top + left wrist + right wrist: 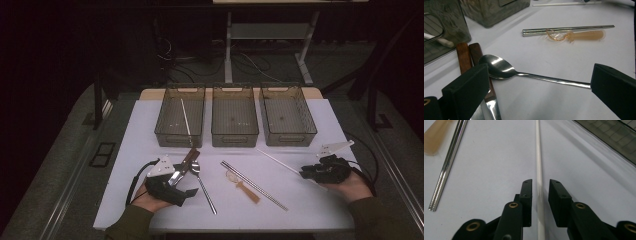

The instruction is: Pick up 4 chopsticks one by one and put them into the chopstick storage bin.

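The white chopstick (539, 170) lies flat on the white table (150, 125), running from near the right-hand bin toward your right hand. Around you the room is dark: grey floor, black cables and the pale legs of another table (228, 45) beyond the far edge. Three smoky translucent bins (235, 116) stand in a row along the table's far side, the left one holding a second white stick (186, 116). Nearer you lie a pair of metal chopsticks (255, 186) just beside a small amber-handled spoon (242, 186), then a steel spoon (499, 67) touching two wooden-handled pieces (467, 56). Your right gripper (540, 195) sits low over the table with its jaws narrowly apart on either side of the white chopstick, pads not yet pressing it. Your left gripper (536, 85) rests with jaws wide, the steel spoon lying between them, nothing held.
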Demonstrator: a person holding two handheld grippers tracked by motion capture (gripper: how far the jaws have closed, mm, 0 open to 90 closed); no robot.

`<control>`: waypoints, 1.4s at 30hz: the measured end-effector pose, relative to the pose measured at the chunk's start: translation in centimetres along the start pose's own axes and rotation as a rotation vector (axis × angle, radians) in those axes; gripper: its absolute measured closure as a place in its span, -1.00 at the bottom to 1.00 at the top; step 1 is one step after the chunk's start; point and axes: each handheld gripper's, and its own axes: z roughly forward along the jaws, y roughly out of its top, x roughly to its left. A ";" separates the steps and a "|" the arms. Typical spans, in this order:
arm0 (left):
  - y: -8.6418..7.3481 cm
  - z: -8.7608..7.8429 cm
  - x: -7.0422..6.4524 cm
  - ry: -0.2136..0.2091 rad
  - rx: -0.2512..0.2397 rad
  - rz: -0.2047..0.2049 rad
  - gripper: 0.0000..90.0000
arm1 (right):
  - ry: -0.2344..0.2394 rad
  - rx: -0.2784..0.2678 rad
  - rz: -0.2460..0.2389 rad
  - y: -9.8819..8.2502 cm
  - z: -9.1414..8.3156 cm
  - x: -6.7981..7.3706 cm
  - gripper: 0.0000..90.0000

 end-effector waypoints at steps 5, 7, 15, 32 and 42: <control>0.0 0.0 0.0 -0.001 0.001 0.000 -0.98 | 0.002 0.004 -0.005 0.1 0.2 -0.1 0.72; 0.0 0.0 0.0 0.000 0.001 0.001 -0.98 | 0.002 0.013 0.000 0.1 0.4 -0.2 0.73; 0.0 0.0 0.0 -0.001 0.002 0.001 -0.98 | -0.004 0.042 -0.010 0.0 0.9 -0.1 0.81; 0.0 0.0 0.0 -0.001 0.003 0.007 -0.97 | -0.001 0.039 -0.009 0.0 0.9 -0.2 0.87; 0.0 0.0 -0.1 0.002 0.003 0.010 -0.97 | 0.010 0.011 -0.010 0.1 0.0 -0.3 0.87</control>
